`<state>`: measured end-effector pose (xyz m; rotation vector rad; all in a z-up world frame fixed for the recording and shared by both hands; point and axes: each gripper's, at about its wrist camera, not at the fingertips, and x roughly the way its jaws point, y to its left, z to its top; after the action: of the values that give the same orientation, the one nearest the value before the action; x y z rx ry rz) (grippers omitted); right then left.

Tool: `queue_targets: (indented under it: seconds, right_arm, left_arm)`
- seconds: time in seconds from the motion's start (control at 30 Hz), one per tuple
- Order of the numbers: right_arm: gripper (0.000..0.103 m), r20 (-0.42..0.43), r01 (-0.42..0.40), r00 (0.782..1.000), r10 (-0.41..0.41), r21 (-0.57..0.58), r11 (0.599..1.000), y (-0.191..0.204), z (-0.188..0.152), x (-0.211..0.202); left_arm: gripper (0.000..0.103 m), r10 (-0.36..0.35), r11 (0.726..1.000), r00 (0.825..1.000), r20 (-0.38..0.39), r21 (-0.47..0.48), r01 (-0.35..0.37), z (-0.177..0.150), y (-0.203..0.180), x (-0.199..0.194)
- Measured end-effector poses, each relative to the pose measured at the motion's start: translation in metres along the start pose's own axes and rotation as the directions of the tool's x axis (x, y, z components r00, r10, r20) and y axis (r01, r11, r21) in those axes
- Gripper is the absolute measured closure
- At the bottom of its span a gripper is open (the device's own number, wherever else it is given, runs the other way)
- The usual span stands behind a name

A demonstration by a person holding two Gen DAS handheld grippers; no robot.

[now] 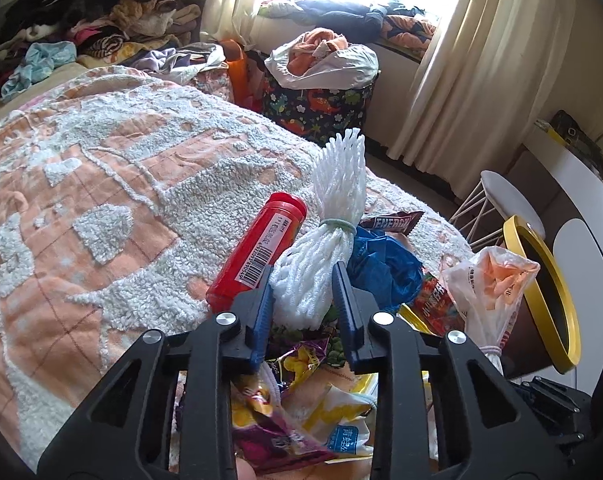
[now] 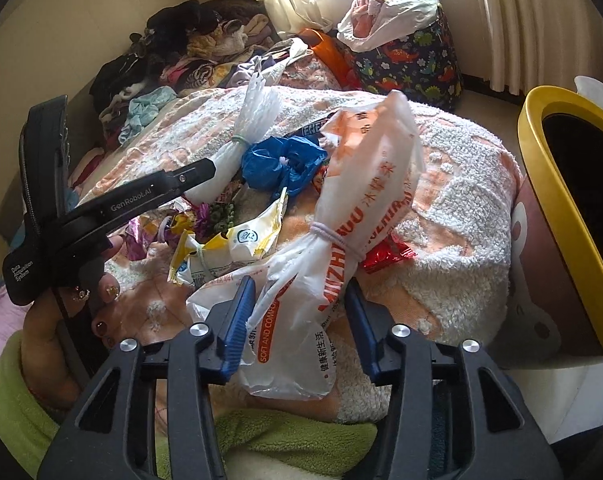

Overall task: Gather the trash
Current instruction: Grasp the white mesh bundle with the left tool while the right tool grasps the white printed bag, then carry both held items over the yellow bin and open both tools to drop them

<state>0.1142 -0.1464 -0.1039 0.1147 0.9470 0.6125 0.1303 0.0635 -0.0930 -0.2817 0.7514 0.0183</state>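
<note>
left claw (image 1: 303, 280) pinches the springy foam net (image 1: 321, 256), right claw (image 2: 297, 304) the light, slippery tissue wrapper (image 2: 341, 248) at six o'clock below its band.

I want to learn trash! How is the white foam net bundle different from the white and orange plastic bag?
The white foam net bundle is plain, ribbed mesh; the white and orange plastic bag is smooth film with printing. A green band ties the net; a pale one ties the bag. Both lie on the bed, each between a gripper's fingers.

Two close wrist views, shared trash pile (image 1: 341, 320).
</note>
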Motion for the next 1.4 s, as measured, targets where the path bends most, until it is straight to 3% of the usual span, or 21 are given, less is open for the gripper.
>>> queue_targets:
  seconds: [0.27,0.77,1.4]
  right_arm:
    - [0.068,0.067,-0.007,0.998,0.009,-0.036,0.999,0.001,0.001,-0.02]
    - [0.069,0.173,-0.008,0.985,0.017,-0.053,0.999,-0.009,0.016,-0.058]
    - [0.069,0.257,-0.008,0.966,0.019,-0.046,0.999,-0.025,0.027,-0.093]
  left_arm:
    - [0.099,-0.051,0.998,0.998,0.039,-0.029,0.053,0.0,0.0,-0.015]
    - [0.099,-0.118,0.993,0.986,0.12,-0.016,0.12,0.012,-0.018,-0.049]
    - [0.099,-0.163,0.986,0.976,0.141,0.063,0.155,0.013,-0.061,-0.069]
